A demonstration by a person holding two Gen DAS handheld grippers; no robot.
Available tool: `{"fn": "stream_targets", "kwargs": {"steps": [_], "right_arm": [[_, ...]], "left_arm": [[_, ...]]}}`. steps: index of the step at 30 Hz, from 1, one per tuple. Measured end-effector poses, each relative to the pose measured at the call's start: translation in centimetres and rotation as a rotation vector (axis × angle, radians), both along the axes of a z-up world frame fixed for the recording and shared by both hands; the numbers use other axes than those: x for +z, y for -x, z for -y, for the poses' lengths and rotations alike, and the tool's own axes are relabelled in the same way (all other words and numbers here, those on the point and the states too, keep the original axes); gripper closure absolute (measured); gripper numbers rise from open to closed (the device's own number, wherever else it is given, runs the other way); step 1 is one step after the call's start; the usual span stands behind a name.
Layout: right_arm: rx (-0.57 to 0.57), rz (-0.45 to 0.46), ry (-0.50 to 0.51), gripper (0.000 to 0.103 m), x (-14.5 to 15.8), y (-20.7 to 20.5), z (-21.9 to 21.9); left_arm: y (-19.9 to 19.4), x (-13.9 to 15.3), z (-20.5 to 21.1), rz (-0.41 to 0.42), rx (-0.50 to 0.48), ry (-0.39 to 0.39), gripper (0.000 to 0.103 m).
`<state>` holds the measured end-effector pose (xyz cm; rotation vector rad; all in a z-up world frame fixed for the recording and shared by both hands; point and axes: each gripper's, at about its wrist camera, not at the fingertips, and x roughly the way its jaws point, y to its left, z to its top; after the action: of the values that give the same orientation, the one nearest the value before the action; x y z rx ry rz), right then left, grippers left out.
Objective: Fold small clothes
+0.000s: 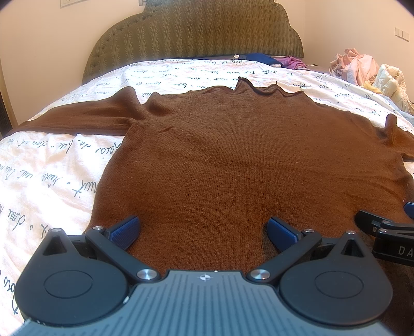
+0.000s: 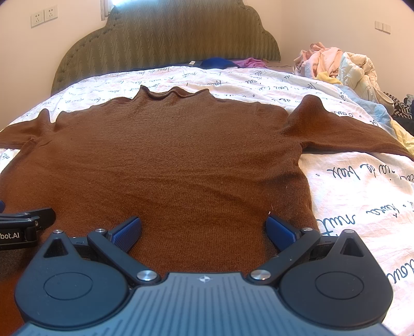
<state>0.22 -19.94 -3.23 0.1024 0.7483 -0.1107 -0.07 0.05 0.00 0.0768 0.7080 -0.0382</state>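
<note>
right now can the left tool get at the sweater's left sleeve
Probably yes: the left tool is open over the sweater hem, and the sleeve lies flat on the bedspread, nothing between.

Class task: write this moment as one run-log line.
left tongs open | right tongs open | brown sweater flat on bed, sleeves spread | both at hem | fold not begun

Bedroom background
Script-printed bedspread [image 2: 349, 186]; green headboard [image 2: 168, 38] far; heaped laundry [image 2: 336, 62] far right; wall sockets [image 2: 44, 16] far left.
</note>
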Motion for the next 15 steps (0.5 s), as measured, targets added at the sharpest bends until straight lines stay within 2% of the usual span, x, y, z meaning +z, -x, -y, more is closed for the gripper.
{"fn": "stream_targets", "kwargs": {"steps": [2,4,6,8,9,12,15], "right_arm": [[0.002,-0.001,-0.001,0.000,0.0,0.0,0.0],[0.056,-0.002,-0.026,0.000,0.7,0.0,0.6],[0.089,0.080,-0.126,0.000,2.6,0.7,3.1],[0.050,0.203,-0.239,0.000,4.8,1.7,7.8],[0.002,0.249,-0.274,0.000,5.8,2.0,10.8],[-0.195,0.292,-0.376,0.000,7.1,2.0,21.2],[-0.459,0.344,-0.614,0.000,5.5,3.3,33.7]], "left_arm": [[0.0,0.0,0.0,-0.001,0.000,0.001,0.000],[0.0,0.0,0.0,0.000,0.000,0.004,0.000],[0.0,0.0,0.1,0.000,0.000,0.003,0.000],[0.0,0.0,0.1,-0.003,0.000,0.003,0.000],[0.0,-0.1,0.2,-0.003,0.000,0.003,0.000],[0.0,0.0,0.1,-0.003,0.000,0.005,0.000],[0.0,-0.1,0.2,-0.003,0.001,0.004,0.000]]}}
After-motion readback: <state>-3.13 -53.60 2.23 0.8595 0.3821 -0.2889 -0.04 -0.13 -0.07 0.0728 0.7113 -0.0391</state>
